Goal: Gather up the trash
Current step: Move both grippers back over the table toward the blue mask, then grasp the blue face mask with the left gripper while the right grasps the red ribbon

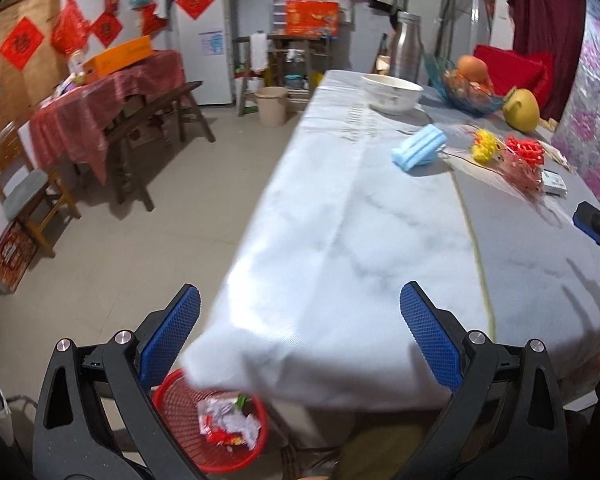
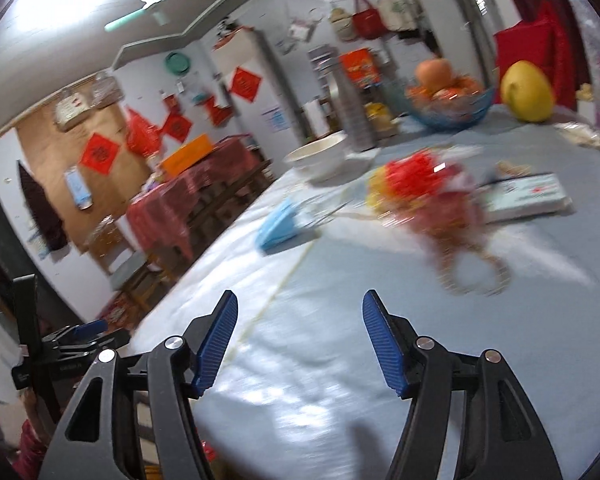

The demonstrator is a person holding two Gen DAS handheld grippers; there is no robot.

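Two tongs (image 1: 300, 316) (image 2: 300, 320) open, blue mask (image 1: 419, 151) well beyond

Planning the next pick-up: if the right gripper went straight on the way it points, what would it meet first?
Probably the bare grey tablecloth; the right gripper is open and empty. Beyond lies the blurred red and yellow wrapper bundle, though depth is unclear.
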